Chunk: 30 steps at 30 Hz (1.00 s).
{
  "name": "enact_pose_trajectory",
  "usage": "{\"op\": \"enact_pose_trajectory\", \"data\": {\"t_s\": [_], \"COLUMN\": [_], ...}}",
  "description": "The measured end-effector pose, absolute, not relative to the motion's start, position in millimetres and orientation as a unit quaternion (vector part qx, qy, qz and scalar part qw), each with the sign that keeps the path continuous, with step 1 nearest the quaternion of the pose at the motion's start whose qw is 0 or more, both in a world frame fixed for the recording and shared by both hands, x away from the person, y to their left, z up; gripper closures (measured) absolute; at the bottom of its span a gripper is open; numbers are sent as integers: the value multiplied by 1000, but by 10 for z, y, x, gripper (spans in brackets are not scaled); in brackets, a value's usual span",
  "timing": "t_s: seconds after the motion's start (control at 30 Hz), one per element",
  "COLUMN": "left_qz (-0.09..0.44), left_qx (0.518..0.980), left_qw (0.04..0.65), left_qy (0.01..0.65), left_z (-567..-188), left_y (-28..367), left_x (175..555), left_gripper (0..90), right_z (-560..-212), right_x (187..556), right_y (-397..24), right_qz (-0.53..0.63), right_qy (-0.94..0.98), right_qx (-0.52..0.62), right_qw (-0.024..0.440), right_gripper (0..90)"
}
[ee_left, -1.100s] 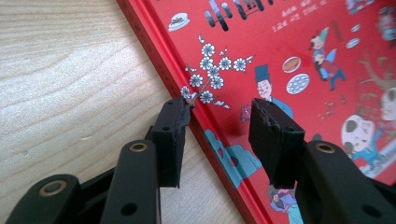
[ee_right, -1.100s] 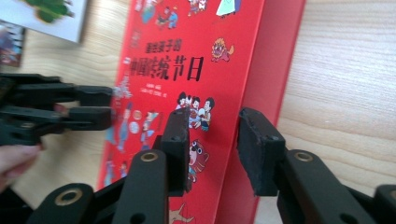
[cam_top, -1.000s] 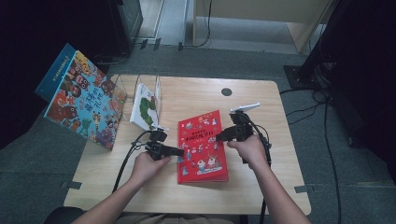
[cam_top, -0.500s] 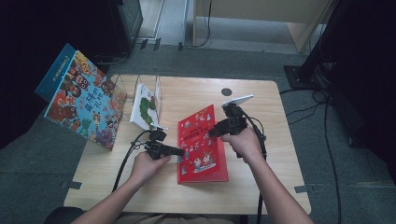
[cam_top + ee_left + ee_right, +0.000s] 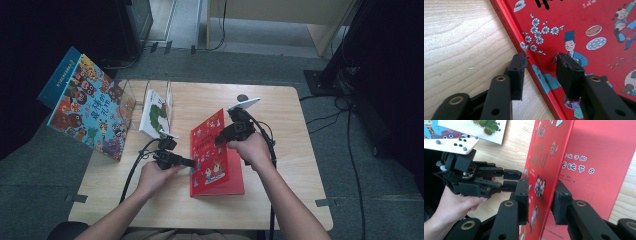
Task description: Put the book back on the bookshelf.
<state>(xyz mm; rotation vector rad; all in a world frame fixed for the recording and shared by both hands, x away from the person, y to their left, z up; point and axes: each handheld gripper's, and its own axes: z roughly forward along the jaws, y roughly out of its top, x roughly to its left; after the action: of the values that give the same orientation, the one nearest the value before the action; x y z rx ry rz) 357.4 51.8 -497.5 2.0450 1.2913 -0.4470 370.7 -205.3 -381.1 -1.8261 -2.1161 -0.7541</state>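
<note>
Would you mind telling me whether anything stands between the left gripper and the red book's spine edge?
Nothing visible does. The left gripper sits right at the red book, its jaws straddling the spine edge over bare table.

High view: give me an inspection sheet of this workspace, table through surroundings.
Surface: light wooden table, nothing seen wrong.
Job's things: red hardcover picture book, front cover raised.
Clutter: white caterpillar book in clear plastic stand; colourful cartoon book leaning at the left edge; small dark disc.
Grippers: right gripper clamps the raised cover, jaws just been closing; left gripper open astride the spine edge, jaws just been closing.
Cables: black gripper cable; black floor cables at right.
Surroundings: grey floor.
</note>
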Motion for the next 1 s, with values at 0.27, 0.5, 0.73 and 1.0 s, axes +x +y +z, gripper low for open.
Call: {"op": "enact_pose_trajectory", "data": {"t_s": [0.27,0.5,0.73,1.0], "left_qz": [-171,-170,-172,-140], "left_qx": [777,774,770,789], "left_qw": [339,348,353,336], "left_qy": [502,501,502,495], "left_z": [-4966,-4946,-4937,-4982], "left_y": [566,580,608,591], "left_x": [3598,3597,3612,3594], "left_gripper": [523,500,473,493], "right_z": [-3941,-3930,-3861,-3828], "right_x": [3822,3860,3862,3863], "right_y": [-1943,-1949,-1915,-1931], "right_qz": [-235,-248,-246,-242], "right_qy": [-725,-710,-718,-725], "right_qx": [-635,-641,-633,-629], "right_qw": [129,155,152,144], "right_gripper": [795,853,879,882]}}
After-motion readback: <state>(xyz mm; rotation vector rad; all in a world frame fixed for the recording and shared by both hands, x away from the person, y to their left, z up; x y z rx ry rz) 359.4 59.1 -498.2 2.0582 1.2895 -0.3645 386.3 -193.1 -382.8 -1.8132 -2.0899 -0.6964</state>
